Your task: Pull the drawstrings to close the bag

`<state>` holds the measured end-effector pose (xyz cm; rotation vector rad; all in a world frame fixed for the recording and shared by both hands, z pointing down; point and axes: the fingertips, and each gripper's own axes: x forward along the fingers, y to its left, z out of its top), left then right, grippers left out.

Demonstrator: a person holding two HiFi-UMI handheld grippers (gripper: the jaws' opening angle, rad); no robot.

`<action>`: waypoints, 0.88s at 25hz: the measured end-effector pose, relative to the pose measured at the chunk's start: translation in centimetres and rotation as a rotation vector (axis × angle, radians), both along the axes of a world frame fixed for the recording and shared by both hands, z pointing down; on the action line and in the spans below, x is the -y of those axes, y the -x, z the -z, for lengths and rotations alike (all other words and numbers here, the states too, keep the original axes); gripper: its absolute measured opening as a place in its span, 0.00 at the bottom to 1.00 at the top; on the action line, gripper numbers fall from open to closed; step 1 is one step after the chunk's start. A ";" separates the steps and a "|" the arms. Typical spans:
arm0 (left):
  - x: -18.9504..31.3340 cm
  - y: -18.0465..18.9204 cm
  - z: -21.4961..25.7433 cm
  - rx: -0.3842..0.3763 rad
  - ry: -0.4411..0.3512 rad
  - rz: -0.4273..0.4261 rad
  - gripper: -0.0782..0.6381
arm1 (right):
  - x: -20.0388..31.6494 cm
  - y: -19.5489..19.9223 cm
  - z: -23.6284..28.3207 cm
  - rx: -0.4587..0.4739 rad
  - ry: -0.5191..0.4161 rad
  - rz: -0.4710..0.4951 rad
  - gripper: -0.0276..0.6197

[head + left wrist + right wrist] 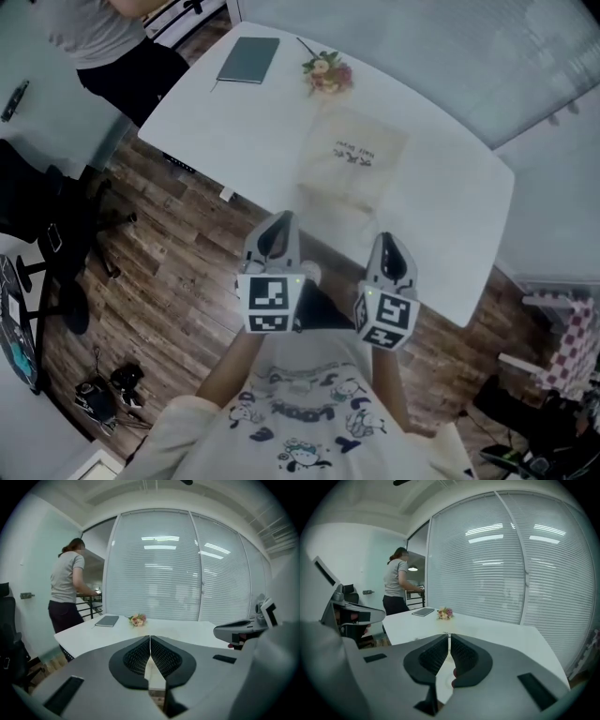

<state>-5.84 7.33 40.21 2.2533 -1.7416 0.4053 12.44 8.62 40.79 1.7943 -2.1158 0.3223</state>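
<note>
Closest in, L gripper (279, 221) and R gripper (388, 243) sit side by side at the near edge of the white table (450, 216). Both are clamped shut w/ nothing between the jaws, and the gripper views say the same. Just past them the beige bag (352, 161) lies flat on the table, approx mid-table, touching neither gripper. Can't make out the drawstrings tbh. Further back there's a small flower bunch (326, 73), then a grey notebook (249, 59). Another person (103, 33) stands beyond the far corner.
</note>
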 end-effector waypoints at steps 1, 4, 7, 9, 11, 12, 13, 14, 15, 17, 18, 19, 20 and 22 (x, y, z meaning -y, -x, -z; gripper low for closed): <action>0.7 -0.3 -0.7 0.001 0.022 -0.002 0.17 | 0.6 -0.5 -0.5 -0.001 0.013 0.001 0.09; 2.5 -1.0 -2.2 -0.004 0.065 0.000 0.17 | 2.1 -1.6 -2.2 -0.005 0.060 0.022 0.09; 3.9 -1.3 -3.1 -0.002 0.084 -0.001 0.17 | 3.7 -1.9 -3.9 -0.021 0.112 0.070 0.09; 4.5 -1.2 -3.8 0.002 0.097 0.004 0.17 | 4.5 -2.1 -5.0 -0.029 0.145 0.098 0.17; 5.1 -1.0 -4.4 0.011 0.115 0.012 0.17 | 4.9 -2.4 -6.2 -0.028 0.192 0.118 0.28; 5.3 -0.8 -4.8 0.016 0.126 0.015 0.17 | 5.1 -2.5 -6.7 -0.026 0.210 0.125 0.28; 5.5 -0.5 -5.2 0.022 0.139 0.018 0.17 | 5.2 -2.7 -7.2 -0.025 0.223 0.130 0.28; 5.7 -0.2 -5.7 0.027 0.153 0.021 0.17 | 5.4 -2.7 -7.5 -0.022 0.235 0.137 0.28; 5.9 0.1 -6.2 0.033 0.170 0.024 0.17 | 5.4 -2.7 -7.9 -0.020 0.246 0.148 0.28; 6.0 0.7 -7.3 0.045 0.207 0.027 0.17 | 5.5 -2.5 -8.7 -0.030 0.268 0.189 0.30; 6.1 0.9 -7.9 0.046 0.227 0.024 0.17 | 5.6 -2.5 -9.1 -0.045 0.279 0.213 0.31; 6.1 1.0 -8.4 0.042 0.246 0.020 0.17 | 5.6 -2.5 -9.4 -0.062 0.289 0.234 0.31; 6.2 1.2 -8.8 0.035 0.262 0.017 0.17 | 5.7 -2.5 -9.8 -0.079 0.301 0.250 0.31; 6.5 1.5 -9.4 0.031 0.288 0.020 0.17 | 5.8 -2.5 -10.6 -0.108 0.331 0.270 0.31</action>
